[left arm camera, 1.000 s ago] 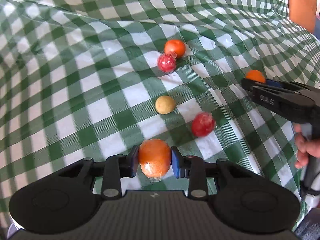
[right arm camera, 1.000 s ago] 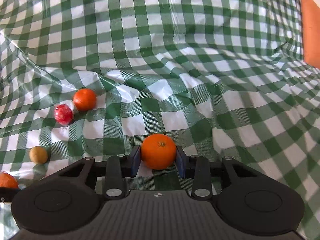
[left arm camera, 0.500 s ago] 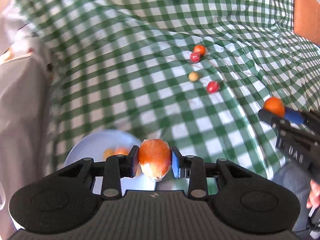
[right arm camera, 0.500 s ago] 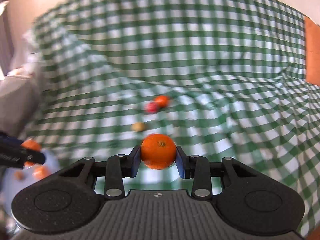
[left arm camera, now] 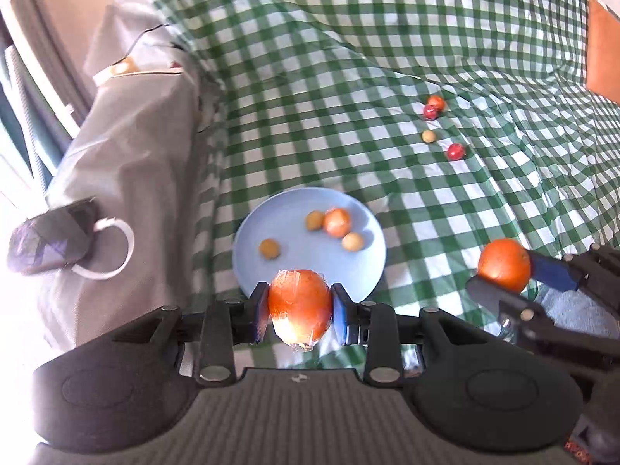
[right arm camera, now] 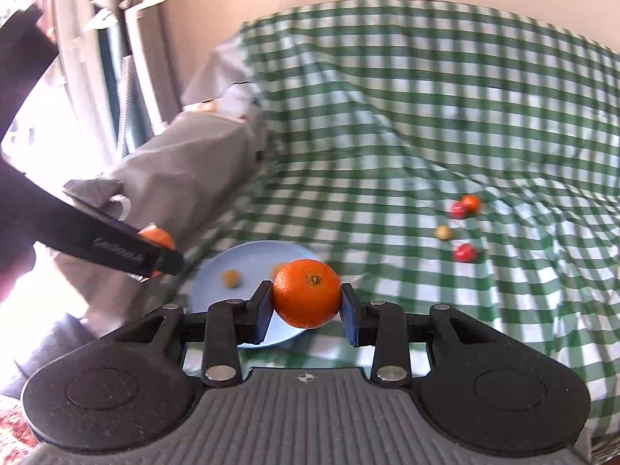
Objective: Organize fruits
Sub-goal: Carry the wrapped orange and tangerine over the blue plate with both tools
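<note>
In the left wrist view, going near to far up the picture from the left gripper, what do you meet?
Left gripper shut on a wrapped orange fruit → blue plate with four small fruits → red fruit on the checked cloth → yellowish fruit → red fruit beside an orange one.

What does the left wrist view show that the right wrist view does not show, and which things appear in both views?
Only the left wrist view shows all four small fruits on the blue plate, and the plastic film on the wrapped orange fruit in the left gripper.

Only the right wrist view shows the stem end of the orange held by the right gripper, and the white frame at the back.

Both show the plate, both held fruits, four loose fruits on the checked cloth, and the grey cover.
</note>
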{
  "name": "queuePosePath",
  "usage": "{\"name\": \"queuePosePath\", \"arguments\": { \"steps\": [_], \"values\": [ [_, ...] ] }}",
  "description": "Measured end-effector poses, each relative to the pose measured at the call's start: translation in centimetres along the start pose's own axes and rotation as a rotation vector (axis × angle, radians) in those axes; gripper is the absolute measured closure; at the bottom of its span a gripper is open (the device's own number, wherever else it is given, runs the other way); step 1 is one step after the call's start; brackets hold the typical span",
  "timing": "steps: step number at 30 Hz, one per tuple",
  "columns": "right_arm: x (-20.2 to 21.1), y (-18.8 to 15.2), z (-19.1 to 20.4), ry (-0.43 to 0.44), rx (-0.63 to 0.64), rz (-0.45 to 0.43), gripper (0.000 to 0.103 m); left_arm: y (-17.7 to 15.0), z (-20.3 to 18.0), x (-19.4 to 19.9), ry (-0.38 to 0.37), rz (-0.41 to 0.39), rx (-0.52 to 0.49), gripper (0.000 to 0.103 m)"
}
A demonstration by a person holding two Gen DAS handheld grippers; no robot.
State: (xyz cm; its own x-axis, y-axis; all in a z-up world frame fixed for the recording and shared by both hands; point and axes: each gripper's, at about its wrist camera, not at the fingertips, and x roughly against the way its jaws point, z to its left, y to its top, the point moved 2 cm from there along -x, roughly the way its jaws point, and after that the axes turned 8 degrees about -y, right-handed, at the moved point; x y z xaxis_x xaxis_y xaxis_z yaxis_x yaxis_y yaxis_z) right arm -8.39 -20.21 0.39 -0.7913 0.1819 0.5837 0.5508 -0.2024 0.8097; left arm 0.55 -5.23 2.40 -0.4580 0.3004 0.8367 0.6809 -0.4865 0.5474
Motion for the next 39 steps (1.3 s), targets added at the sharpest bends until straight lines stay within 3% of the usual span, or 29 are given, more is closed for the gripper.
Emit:
{"name": "queuePosePath", "arguments": {
  "steps": [7,14,28,39],
  "values": [
    [2.2,-1.3,4.5,0.036,0.092,-0.003,0.065,-3.4,1.8,2.4,0.002,-0.02,0.053,0.066],
    [3.4,-1.7,6.0,0.033,0.14,-0.013,0.065,-5.4,2.8,3.2,-0.004,-0.024,0.092,0.066],
    [1.5,-1.7,6.1,0.028,0.17,0.032,0.065,-4.8,4.1,0.9,-0.022,0.015,0.129,0.066],
    [-2.7,-0.9,5.5,-0.007,0.162,0.086,0.065,-1.7,5.9,-2.9,-0.015,0.035,0.155,0.066]
  ]
}}
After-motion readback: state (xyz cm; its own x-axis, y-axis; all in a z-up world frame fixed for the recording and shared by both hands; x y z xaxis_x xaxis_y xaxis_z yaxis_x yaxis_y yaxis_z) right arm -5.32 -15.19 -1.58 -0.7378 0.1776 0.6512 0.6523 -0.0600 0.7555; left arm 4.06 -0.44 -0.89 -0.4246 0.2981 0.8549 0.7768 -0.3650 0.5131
